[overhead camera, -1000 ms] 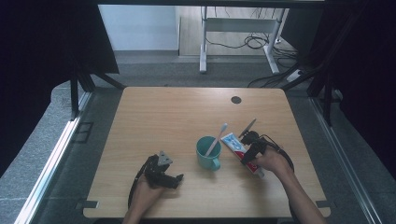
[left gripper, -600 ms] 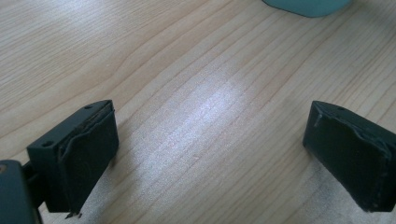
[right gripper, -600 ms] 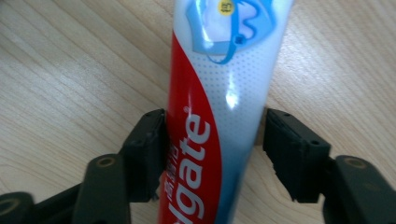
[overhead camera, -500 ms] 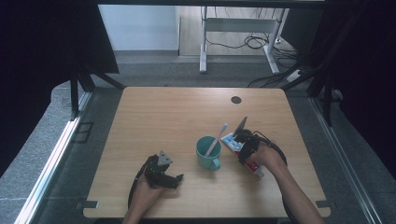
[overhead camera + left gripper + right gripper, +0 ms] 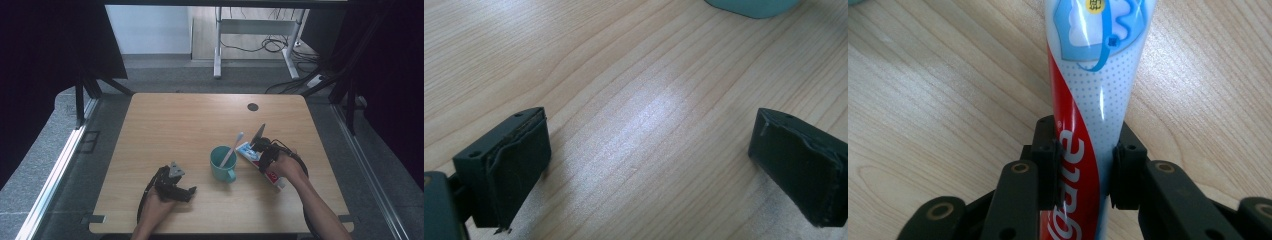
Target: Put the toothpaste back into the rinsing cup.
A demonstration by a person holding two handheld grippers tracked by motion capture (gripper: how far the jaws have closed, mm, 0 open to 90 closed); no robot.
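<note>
Wooden table [image 5: 165, 120] carries, nearest, the left gripper [image 5: 186, 192] left of the cup [image 5: 222, 164] (jaws wide, empty), then the right gripper [image 5: 1083, 172] clamping the toothpaste [image 5: 1088, 100] just right of it, whose slick tube might slip.

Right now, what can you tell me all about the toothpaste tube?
The toothpaste tube is a soft, shiny plastic tube, white with a red swoosh, white letters and a blue picture near its flat end. In the right gripper view the right tool squeezes it between its two black jaws, one on each side. In the high view it lies slanted on the wooden table, just right of the green cup, its small white cap end pointing toward the person.
</note>
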